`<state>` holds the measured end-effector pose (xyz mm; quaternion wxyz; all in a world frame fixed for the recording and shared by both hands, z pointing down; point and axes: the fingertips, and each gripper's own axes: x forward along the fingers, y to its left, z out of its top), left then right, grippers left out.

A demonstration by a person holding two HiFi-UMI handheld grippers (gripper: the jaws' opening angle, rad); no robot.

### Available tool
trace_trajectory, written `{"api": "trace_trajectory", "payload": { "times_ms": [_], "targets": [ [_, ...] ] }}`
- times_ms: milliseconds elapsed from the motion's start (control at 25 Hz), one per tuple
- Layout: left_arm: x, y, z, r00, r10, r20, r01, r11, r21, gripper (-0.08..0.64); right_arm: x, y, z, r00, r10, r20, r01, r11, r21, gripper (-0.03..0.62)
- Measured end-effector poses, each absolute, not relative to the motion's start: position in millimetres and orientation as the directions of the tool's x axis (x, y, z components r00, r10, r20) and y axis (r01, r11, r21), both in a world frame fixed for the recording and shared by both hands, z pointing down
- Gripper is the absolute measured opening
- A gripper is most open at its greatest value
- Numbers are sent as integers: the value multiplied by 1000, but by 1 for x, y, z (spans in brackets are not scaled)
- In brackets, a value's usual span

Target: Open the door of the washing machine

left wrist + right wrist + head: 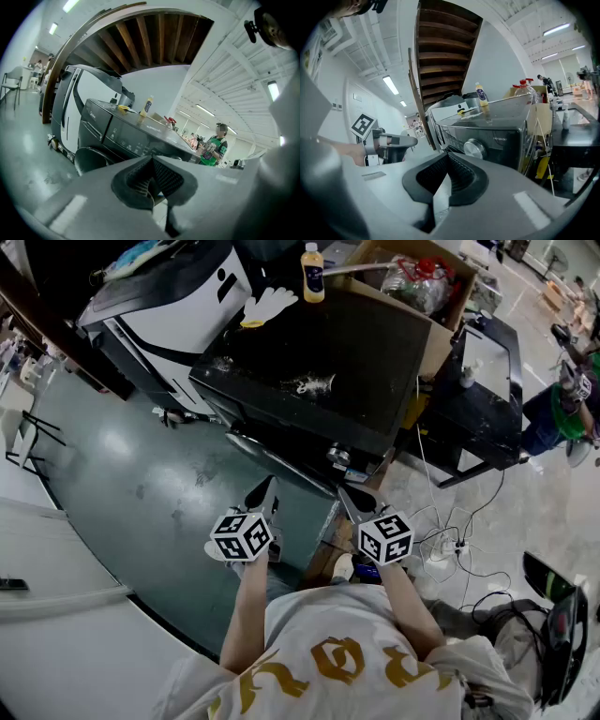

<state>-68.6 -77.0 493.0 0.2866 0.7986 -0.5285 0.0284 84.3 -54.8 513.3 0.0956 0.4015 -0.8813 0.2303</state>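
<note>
The washing machine (319, 362) stands straight ahead of me, dark and boxy. The head view gives me mostly its flat top. The front drops away underneath, so the door is all but cut off there. My left gripper view shows what that view hides. The round door (90, 159) sits low on the front, below the control panel (129, 138), and looks shut as far as I can tell. My right gripper view catches the other corner with the silver dial (474, 148), but no door.

My left hand-held gripper (262, 495) hangs near the machine's front, its pads pressed together with nothing between them. My right hand-held gripper (357, 501) is level beside it, likewise closed on nothing. The right gripper view also shows the left one off to the side, with its marker cube (364, 124).

A small yellowish bottle (313, 273) stands at the far edge of the machine's top, with what looks like a white glove (267, 304) lying near it. An open cardboard box (441, 338) at the far right corner holds crumpled plastic bottles (419, 277) with red caps; whatever lies deeper is hidden. A white appliance (178, 306) stands to the left, and cables (450, 545) trail over the floor on my right. A person in green (214, 147) stands well off, too small to make out more.
</note>
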Motion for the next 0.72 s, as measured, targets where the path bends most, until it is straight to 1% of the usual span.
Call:
{"api": "trace_trajectory", "payload": {
  "times_ms": [320, 480, 520, 600, 720],
  "targets": [
    [-64, -83, 504, 441, -815, 375, -865, -276, 418, 0, 86, -60, 520, -654, -661, 367, -756, 568, -324, 22],
    [-58, -87, 521, 443, -788, 428, -872, -269, 408, 0, 88, -62, 529, -656, -650, 383, -754, 564, -336, 23],
    [-55, -88, 527, 448, -776, 444, -872, -267, 411, 3, 88, -62, 531, -658, -643, 392, -753, 567, -333, 23],
    [-47, -93, 538, 450, -755, 477, -876, -268, 402, 34, 89, -63, 536, -653, -634, 415, -757, 575, -312, 23],
    [-34, -102, 563, 453, -712, 536, -885, -287, 366, 49, 92, -65, 545, -631, -638, 441, -773, 561, -296, 23]
  ]
}}
